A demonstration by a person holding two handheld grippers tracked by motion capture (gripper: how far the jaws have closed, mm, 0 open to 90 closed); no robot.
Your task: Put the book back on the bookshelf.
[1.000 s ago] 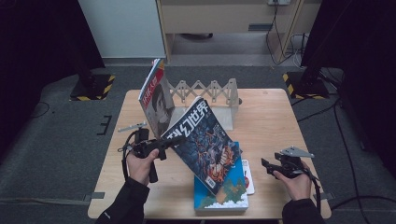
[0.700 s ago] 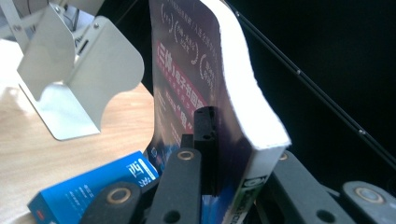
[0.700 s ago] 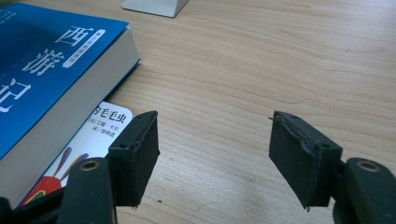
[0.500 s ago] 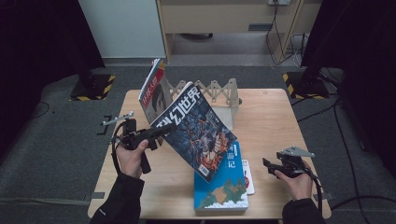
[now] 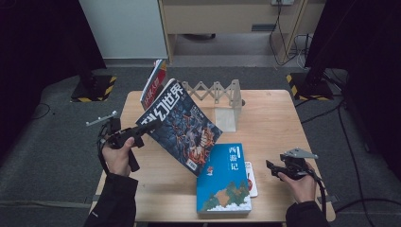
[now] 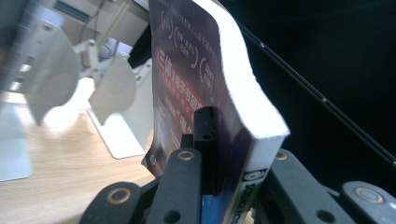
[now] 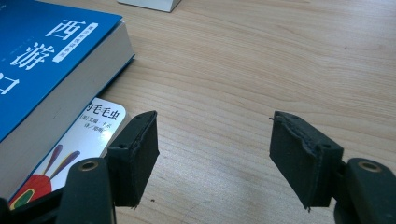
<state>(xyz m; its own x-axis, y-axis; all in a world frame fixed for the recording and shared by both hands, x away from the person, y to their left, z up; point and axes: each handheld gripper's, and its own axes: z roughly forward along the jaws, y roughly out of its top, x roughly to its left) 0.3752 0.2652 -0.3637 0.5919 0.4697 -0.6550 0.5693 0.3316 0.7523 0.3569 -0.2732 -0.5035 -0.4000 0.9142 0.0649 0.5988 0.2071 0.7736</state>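
1. Looking down from the high view, the left gripper [image 5: 138,130] clamps the lower left edge of a magazine [image 5: 182,126] and holds it tilted in the air above the left half of the wooden table [image 5: 269,123]. Its dark cover bears large white characters, 科幻世界, over an orange and blue drawing. Behind it a folding rack [image 5: 218,97] with a zigzag top stands on the table, and a red and white magazine [image 5: 153,84] leans upright at the rack's left end. A blue book [image 5: 226,178] marked 西游记 lies flat near the front edge, on top of a thin white booklet [image 5: 251,178] that peeks out at its right. The right gripper [image 5: 272,169] rests low at the front right, well apart from the blue book.

2. In the left gripper view, the jaws are pressed narrow on the magazine [image 6: 212,88], one pad flat on its purple back cover. Red and white print runs down that cover, too blurred to read. The white plates of the rack [image 6: 109,93] stand just beyond.

3. In the right gripper view, the right gripper [image 7: 214,140] stands partly open over bare wood with nothing between the pads. The blue book [image 7: 46,56] shows 西游 in white; the booklet [image 7: 79,140] beside the left jaw reads 毛毛虫.
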